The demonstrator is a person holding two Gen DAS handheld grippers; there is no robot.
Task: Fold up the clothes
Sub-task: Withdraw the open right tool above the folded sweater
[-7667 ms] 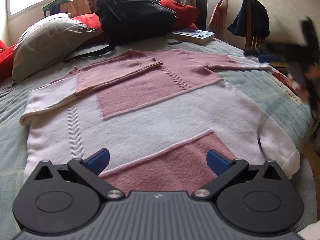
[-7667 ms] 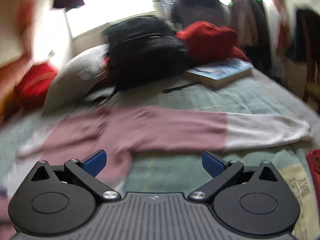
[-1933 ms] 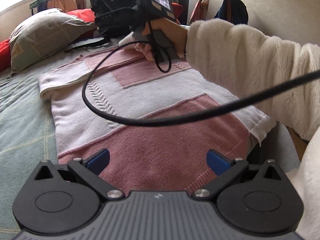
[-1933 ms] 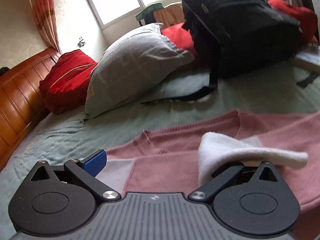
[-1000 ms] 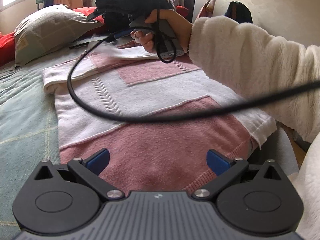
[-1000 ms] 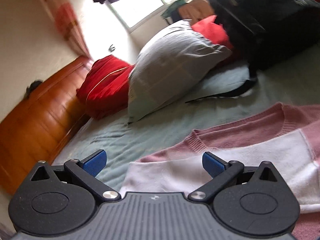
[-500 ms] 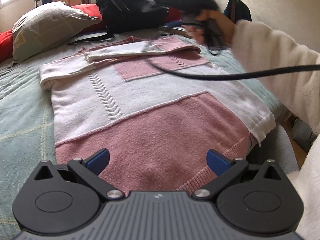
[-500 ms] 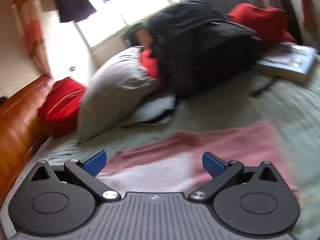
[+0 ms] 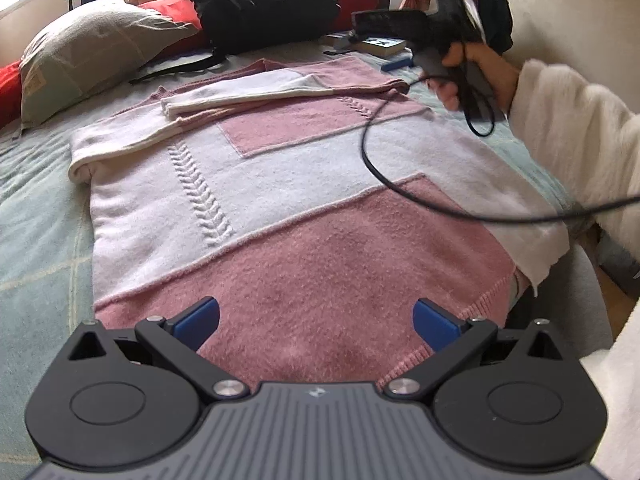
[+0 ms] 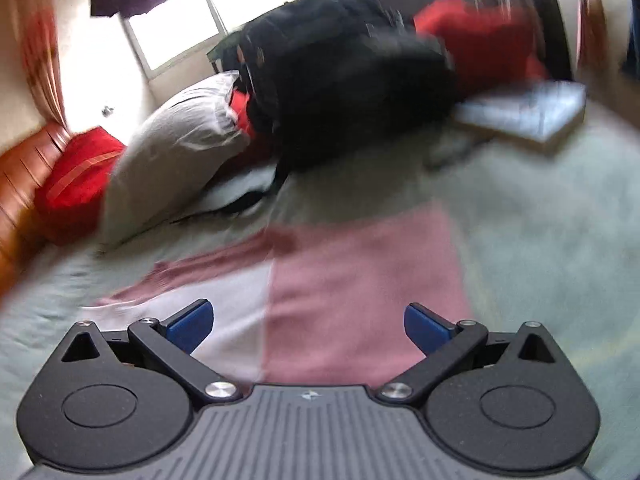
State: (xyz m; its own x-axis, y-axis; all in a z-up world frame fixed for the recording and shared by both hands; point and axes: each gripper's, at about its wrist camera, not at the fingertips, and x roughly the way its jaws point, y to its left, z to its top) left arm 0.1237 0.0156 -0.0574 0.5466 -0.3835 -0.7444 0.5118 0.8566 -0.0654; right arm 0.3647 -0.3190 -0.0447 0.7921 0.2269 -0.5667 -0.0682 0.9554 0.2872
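Already both sleeves [image 9: 280,88] lie crossed over the chest of the pink-and-white sweater [image 9: 304,216], spread flat on the bed [image 9: 36,216], likely to make a neat rectangle. Left claw [image 9: 316,322] hovers wide and empty over the hem, well placed to lift it. Right claw [image 10: 308,324], also wide and empty, hangs above the shoulder.

My grippers are black with blue finger pads [image 9: 198,317], silver screws [image 9: 225,388], a trailing black cable [image 9: 400,188]; my sleeve [image 9: 576,120] is fluffy cream.
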